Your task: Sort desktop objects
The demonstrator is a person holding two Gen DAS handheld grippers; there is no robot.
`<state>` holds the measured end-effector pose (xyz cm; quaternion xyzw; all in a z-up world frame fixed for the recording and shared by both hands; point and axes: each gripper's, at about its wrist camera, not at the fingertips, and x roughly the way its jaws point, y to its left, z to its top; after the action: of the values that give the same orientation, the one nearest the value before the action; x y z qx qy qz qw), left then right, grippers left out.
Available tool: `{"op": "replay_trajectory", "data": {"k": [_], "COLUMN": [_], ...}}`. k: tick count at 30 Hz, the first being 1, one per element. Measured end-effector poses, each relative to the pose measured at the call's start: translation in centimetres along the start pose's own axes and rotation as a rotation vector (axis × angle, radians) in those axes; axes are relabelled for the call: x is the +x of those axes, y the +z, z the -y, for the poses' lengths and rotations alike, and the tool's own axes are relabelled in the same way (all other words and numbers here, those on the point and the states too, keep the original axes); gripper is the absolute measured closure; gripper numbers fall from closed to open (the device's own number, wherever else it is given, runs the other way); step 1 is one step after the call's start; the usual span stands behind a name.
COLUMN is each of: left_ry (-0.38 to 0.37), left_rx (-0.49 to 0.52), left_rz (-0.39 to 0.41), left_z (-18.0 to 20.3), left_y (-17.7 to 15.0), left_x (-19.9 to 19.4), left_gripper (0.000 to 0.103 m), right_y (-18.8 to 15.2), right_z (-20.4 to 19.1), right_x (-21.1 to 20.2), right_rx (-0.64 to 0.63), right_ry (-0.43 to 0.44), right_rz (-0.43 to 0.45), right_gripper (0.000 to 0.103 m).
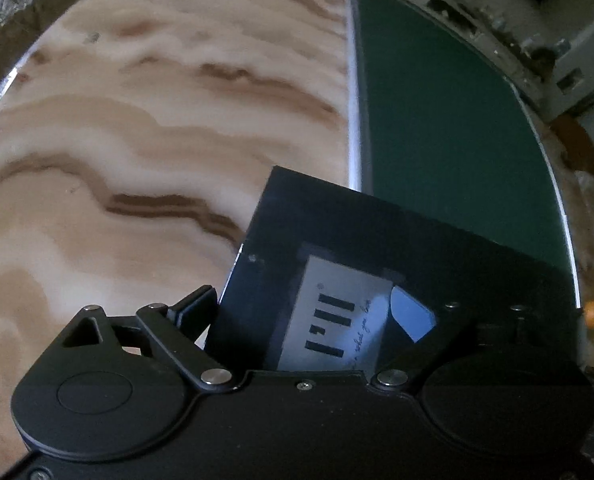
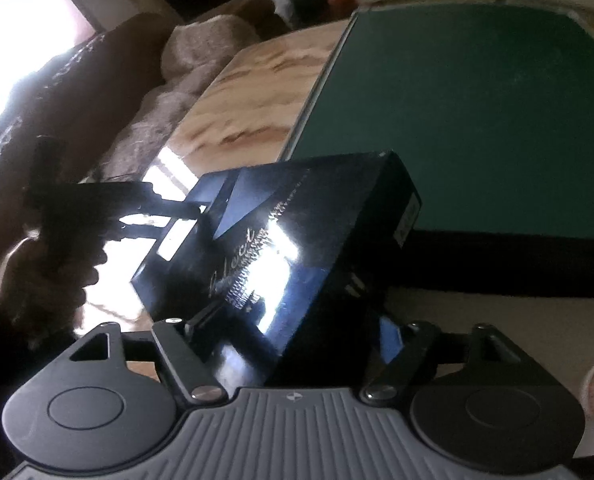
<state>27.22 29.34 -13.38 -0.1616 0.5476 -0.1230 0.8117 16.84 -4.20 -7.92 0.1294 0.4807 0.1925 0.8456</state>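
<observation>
— Two tongs, what's each doing?
— Left tongs (image 1: 325,320) and right tongs (image 2: 293,332) both pinch one glossy black box (image 2: 293,240), lifted over the tabletop (image 1: 137,120) beside the green mat (image 1: 437,120).

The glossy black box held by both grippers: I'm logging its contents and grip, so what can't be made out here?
- Glossy black box, right wrist view: glare washes out the gold script.
- Left wrist view: the left gripper body cuts off the white label; its handwriting is too small.
- Right fingertips: hidden under the box.
- Contents: box is closed.
</observation>
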Motion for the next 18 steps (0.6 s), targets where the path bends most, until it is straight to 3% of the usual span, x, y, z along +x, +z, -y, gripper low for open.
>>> {"op": "replay_trajectory", "data": {"k": [6, 14, 18], "left_ry": [-0.027, -0.073, -0.045], "left_rx": [0.038, 0.107, 0.153], "left_rz": [0.001, 0.022, -0.049], "left_z": [2.7, 9.9, 14.7], "left_y": [-1.6, -4.4, -6.5], "left_x": [-1.3, -4.8, -4.3], "left_gripper": [0.009, 0.009, 0.009], "right_y": [0.4, 0.7, 0.2], "right_z": [1.8, 5.5, 8.5], "right_x": [-1.6, -6.4, -9.5], "right_rx": [0.023, 0.04, 0.087], "right_ry": [-0.026, -0.064, -0.087], "right_rz": [0.031, 0.073, 0.063], "right_gripper": [0.022, 0.022, 0.022]}}
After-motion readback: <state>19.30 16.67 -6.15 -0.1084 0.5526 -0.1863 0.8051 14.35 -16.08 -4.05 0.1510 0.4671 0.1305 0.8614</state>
